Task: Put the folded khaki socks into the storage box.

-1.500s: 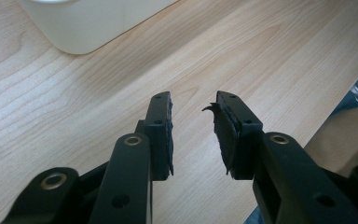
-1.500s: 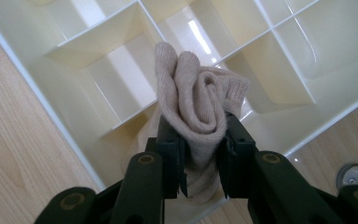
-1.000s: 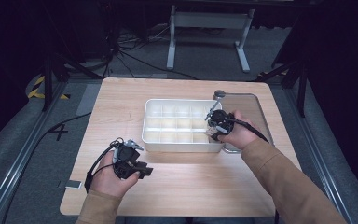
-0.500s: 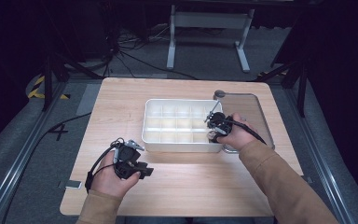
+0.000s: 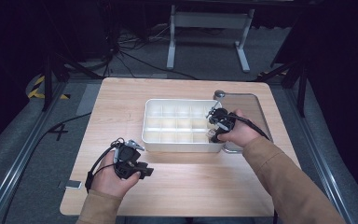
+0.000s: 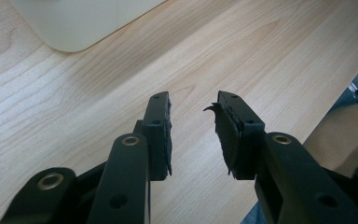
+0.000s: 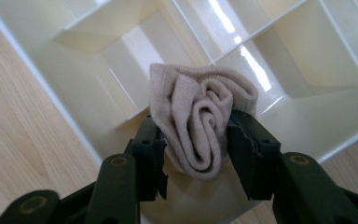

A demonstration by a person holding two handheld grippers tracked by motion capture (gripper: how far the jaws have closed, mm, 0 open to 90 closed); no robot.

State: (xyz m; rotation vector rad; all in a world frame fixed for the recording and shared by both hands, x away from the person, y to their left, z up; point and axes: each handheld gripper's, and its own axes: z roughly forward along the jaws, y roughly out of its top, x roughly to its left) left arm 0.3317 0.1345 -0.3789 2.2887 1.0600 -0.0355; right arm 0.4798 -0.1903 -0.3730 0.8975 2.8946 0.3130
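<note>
The right gripper point(image 7: 193, 135), jaws just opening, still brackets a rolled beige sock point(image 7: 200, 121) over the compartment tray point(image 7: 98, 88); the left gripper point(image 6: 193, 126) hangs released.

A light wooden table point(image 5: 186, 186) stands on a grey floor point(image 5: 23, 158). A transparent lid point(image 5: 256, 109) with a small round knob point(image 5: 219, 94) lies flat on the table's right part. A small grey tag point(image 5: 73, 185) rests near the table's front left corner. Behind the table stand a white metal frame point(image 5: 205, 28), black cables point(image 5: 126, 51) and yellow-black tape point(image 5: 39, 88).
</note>
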